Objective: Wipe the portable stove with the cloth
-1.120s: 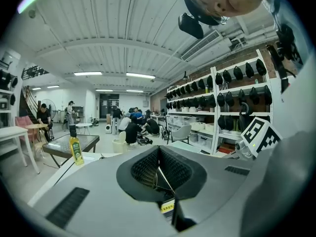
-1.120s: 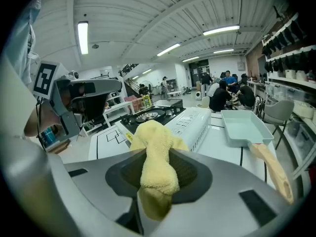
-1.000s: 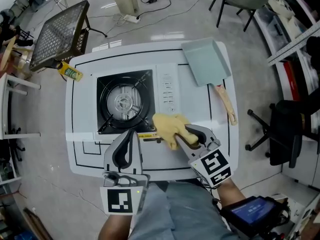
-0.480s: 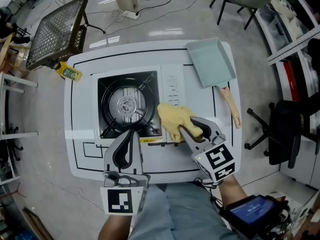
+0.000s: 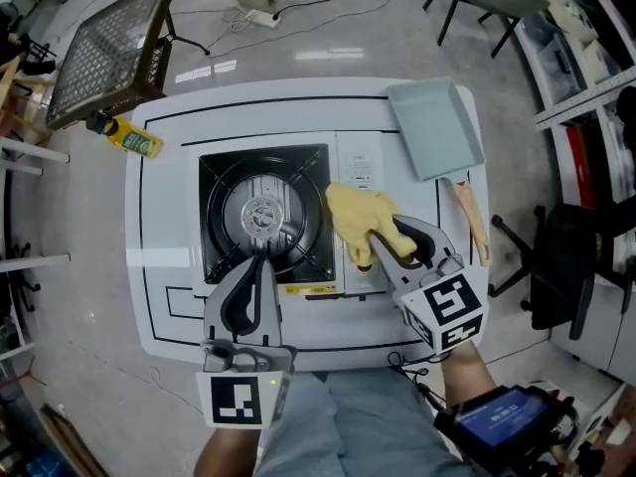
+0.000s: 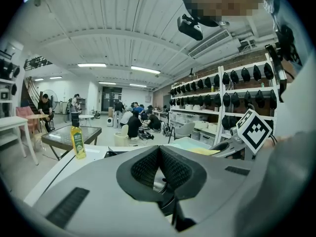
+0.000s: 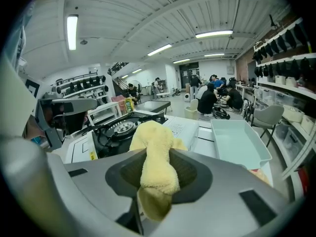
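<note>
The portable stove sits mid-table, a black burner bay with a white control panel on its right. A yellow cloth lies on that panel, its near end pinched in my right gripper, which is shut on it. In the right gripper view the cloth runs out between the jaws toward the stove. My left gripper hovers at the stove's front edge, shut with nothing in it; the left gripper view shows its tips meeting.
A pale teal dustpan with a wooden handle lies on the table's right side. A yellow bottle and a mesh-topped stand are at the far left. An office chair stands to the right.
My right gripper has carried the cloth from the stove's front edge up and rightward onto the white control panel. The left gripper has edged closer to the stove's front.
</note>
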A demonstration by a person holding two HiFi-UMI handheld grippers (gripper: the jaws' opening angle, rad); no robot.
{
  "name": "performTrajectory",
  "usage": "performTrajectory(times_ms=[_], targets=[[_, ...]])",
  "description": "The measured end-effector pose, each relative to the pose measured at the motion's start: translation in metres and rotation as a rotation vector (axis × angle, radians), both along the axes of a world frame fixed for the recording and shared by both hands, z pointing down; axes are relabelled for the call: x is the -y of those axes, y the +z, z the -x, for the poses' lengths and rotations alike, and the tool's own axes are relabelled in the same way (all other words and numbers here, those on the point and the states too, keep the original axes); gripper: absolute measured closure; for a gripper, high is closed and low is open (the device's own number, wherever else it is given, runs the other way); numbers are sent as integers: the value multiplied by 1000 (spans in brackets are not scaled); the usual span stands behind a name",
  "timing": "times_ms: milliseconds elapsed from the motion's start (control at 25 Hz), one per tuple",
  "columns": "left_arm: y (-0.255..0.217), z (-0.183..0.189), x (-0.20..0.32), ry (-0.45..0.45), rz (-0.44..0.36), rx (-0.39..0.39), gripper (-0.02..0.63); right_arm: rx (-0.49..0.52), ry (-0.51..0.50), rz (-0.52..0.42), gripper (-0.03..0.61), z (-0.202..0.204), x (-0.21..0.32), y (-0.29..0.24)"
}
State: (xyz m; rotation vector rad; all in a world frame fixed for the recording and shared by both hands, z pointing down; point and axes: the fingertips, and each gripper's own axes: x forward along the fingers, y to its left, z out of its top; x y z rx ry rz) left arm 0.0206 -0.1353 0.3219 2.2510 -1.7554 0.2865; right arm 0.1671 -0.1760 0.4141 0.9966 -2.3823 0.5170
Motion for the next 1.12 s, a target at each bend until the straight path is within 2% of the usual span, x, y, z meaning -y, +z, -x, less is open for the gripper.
performTrajectory(times_ms=[160,800,880,1000,1120], targets=[[-4,10,15,5,-57,-10,596,-6,16,-9,439,4,17,1],[15,60,39,-48,-42,-53,595,-54,43,-54,439,18,81,6],[20,64,40,-51,-19,-65,596,-58,51,-59,439,19,91,6],[33,67,31,-51,60,-86,597,-65,70,-67,439,21,105,8],[30,71,31,-39,58,-97,596,-75,76,-79,439,24,120,9]])
